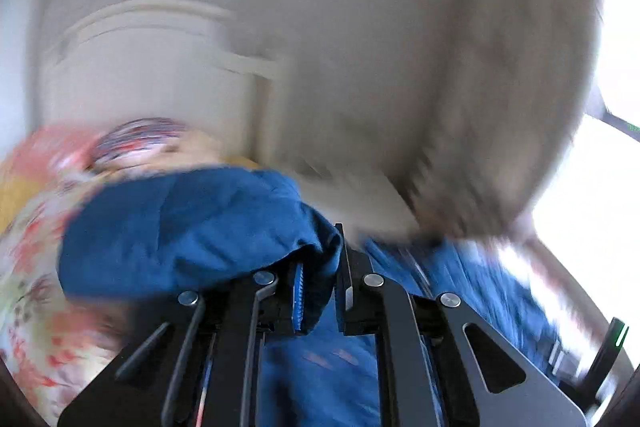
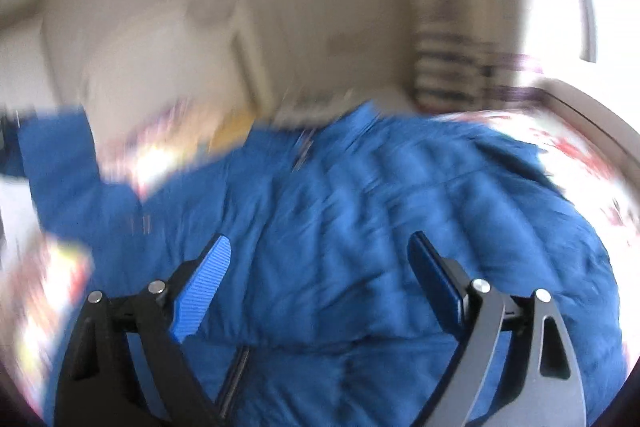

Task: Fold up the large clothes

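A large blue quilted jacket (image 2: pixel 360 227) lies spread over a flowered bed cover, zip side up, with one sleeve (image 2: pixel 52 155) reaching to the left. My right gripper (image 2: pixel 320 255) hovers over the jacket's middle, its blue pads wide apart and nothing between them. In the left wrist view, my left gripper (image 1: pixel 320 267) is shut on a bunched fold of the blue jacket (image 1: pixel 192 227), which bulges up to the left of the fingers. Both views are blurred.
The flowered bed cover (image 1: pixel 36 267) shows left of the jacket and also at the right (image 2: pixel 580 155). A pale wall with a white door (image 1: pixel 160 75) stands behind. Bright windows (image 2: pixel 608 7) are at the right.
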Demonstrator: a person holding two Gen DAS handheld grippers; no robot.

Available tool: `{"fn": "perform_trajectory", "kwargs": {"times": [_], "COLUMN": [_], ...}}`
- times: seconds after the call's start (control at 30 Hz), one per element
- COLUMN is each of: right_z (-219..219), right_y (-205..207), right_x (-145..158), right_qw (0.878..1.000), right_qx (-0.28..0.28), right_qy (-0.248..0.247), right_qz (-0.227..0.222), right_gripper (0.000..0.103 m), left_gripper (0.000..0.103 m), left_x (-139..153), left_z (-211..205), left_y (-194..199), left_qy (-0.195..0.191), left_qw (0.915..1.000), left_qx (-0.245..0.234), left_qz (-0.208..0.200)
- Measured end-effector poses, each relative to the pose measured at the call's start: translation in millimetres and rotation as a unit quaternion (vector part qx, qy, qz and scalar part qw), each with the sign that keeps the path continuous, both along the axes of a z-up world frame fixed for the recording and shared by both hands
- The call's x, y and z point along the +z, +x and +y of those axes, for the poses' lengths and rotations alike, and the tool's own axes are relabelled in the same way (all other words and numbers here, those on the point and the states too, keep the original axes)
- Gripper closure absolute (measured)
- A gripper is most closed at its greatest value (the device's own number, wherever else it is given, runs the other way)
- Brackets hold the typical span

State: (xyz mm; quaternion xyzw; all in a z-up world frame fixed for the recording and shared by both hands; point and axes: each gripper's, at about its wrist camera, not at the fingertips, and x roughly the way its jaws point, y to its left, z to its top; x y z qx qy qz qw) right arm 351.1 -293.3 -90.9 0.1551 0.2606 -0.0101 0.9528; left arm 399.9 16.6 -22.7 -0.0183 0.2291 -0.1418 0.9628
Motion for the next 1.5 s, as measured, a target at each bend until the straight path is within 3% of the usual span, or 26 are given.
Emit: {"fn": "perform_trajectory", "kwargs": {"times": [0.07,0.1,0.13,0.17,0.23,0.27,0.33,0.43,0.5,0.57,0.6,0.63,0.7,0.87,0.93,1.1,1.2,1.33,1.43,1.5], "right_z": [-24,-34,-45,-53,-66,-72,-82,-98,-100,-96,-93,-90,-85,-69,-59,-5,47,108,132,134], "right_y": [-19,-26,-36,-44,-55,-60,-69,-77,-72,-70,-71,-70,-68,-65,-62,-32,-5,28,51,67], "right_x": [5,6,8,9,10,10,9,-1,-6,-6,-5,-5,-3,1,5,21,29,26,18,12], "right_qw": [0.998,0.996,0.995,0.994,0.993,0.993,0.992,0.991,0.991,0.993,0.994,0.994,0.995,0.997,0.998,0.997,0.982,0.952,0.934,0.933], "right_qx": [-0.05,-0.065,-0.08,-0.087,-0.099,-0.103,-0.109,-0.111,-0.108,-0.101,-0.096,-0.094,-0.091,-0.071,-0.058,0.046,0.128,0.245,0.298,0.304], "right_qy": [0.037,0.047,0.057,0.06,0.055,0.053,0.053,0.072,0.076,0.066,0.059,0.055,0.043,0.009,-0.007,-0.065,-0.133,-0.18,-0.192,-0.184], "right_qz": [-0.025,-0.03,-0.036,-0.038,-0.032,-0.029,-0.026,-0.019,-0.007,-0.008,-0.011,-0.012,-0.013,-0.009,-0.006,0.014,0.025,0.029,0.043,0.056], "right_gripper": [0.014,0.014,0.013,0.013,0.013,0.013,0.013,0.013,0.013,0.013,0.013,0.013,0.013,0.013,0.013,0.013,0.013,0.014,0.014,0.014], "left_gripper": [0.094,0.094,0.094,0.094,0.093,0.093,0.092,0.086,0.081,0.059,0.017,0.005,0.005,0.005,0.005,0.005,0.005,0.005,0.005,0.005], "left_x": [-33,-59,-75,-103,-142,-158,-160,-151,-133,-117,-113,-113,-113,-123,-119,-117,-119,-120,-121,-122], "left_z": [-71,-106,-124,-149,-165,-176,-179,-175,-157,-144,-133,-125,-109,-75,-63,-52,-53,-54,-56,-58], "left_y": [-8,-12,-16,-19,-18,-23,-26,-32,-54,-71,-80,-87,-98,-90,-92,-94,-89,-86,-86,-86], "left_qy": [0.088,0.135,0.158,0.197,0.262,0.309,0.333,0.321,0.293,0.267,0.259,0.261,0.27,0.235,0.214,0.189,0.18,0.176,0.181,0.187], "left_qw": [0.9949,0.9875,0.9821,0.9717,0.9555,0.9438,0.9369,0.9404,0.9504,0.959,0.9631,0.9643,0.9627,0.9709,0.9756,0.9806,0.9822,0.9826,0.9818,0.9808], "left_qx": [-0.045,-0.069,-0.083,-0.102,-0.099,-0.088,-0.084,-0.085,-0.09,-0.086,-0.068,-0.046,-0.013,0.03,0.037,0.04,0.041,0.041,0.038,0.036], "left_qz": [0.02,0.044,0.059,0.083,0.092,0.076,0.065,0.076,0.055,0.039,0.025,0.007,-0.014,0.036,0.036,0.035,0.036,0.043,0.042,0.042]}}
